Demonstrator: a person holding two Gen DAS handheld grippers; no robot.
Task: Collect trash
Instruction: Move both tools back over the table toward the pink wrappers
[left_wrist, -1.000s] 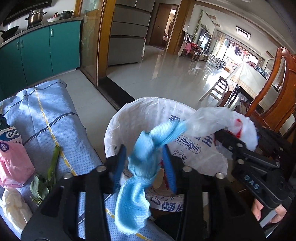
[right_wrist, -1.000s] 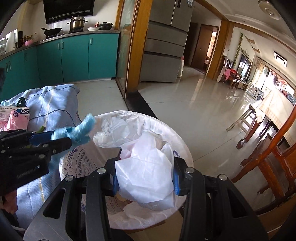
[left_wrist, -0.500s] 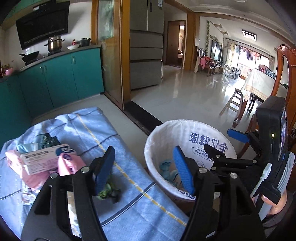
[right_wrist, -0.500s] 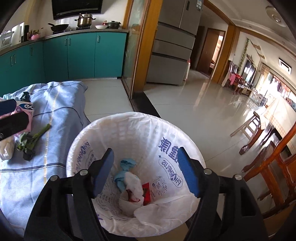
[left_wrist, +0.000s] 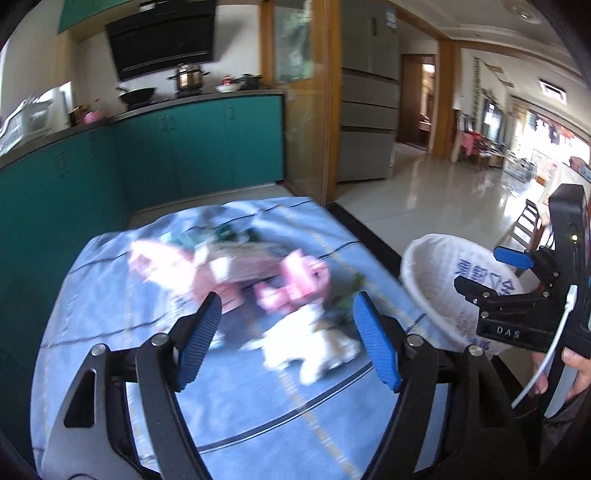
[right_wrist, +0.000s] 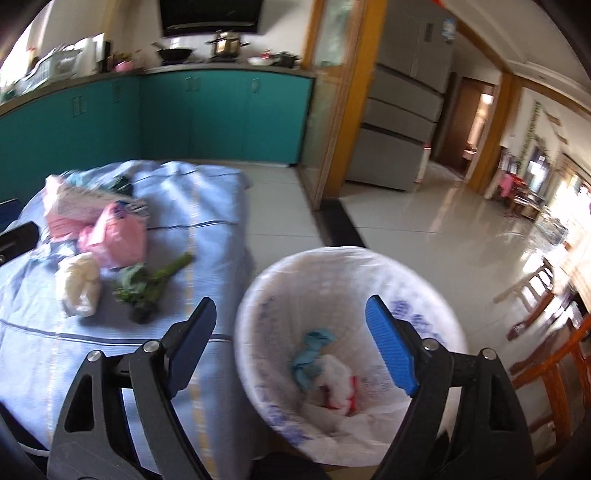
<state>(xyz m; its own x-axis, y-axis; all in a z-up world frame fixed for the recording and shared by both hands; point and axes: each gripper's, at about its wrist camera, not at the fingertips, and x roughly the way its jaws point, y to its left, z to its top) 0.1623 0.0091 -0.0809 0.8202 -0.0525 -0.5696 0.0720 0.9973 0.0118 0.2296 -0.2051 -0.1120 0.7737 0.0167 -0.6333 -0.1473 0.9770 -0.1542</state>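
A white-lined trash bin (right_wrist: 436, 291) stands beside the table, with a blue rag (right_wrist: 312, 356) and a white plastic bag (right_wrist: 338, 384) lying inside. My right gripper (right_wrist: 291, 343) hovers over the bin's left rim, jaws opening, nothing between them. My left gripper (left_wrist: 286, 339) hangs over the blue tablecloth (left_wrist: 236, 413), jaws opening and empty, above a crumpled white wad (left_wrist: 314, 350). Pink bags (left_wrist: 295, 284), a carton (left_wrist: 240, 262) and a green vegetable stalk (right_wrist: 155, 284) lie on the cloth. The bin (left_wrist: 436, 280) and the right gripper's side (left_wrist: 513, 288) show at the left wrist view's right.
Teal kitchen cabinets (left_wrist: 192, 147) run behind the table, with pots on the counter. A grey refrigerator (right_wrist: 402, 110) stands past a wooden door frame. Wooden chairs (right_wrist: 554, 354) sit right of the bin. Glossy tiled floor stretches beyond.
Both grippers let go of their loads: the blue rag and the white bag now lie in the bin. The left gripper swung left over the table; the right shifted left, jaws wider.
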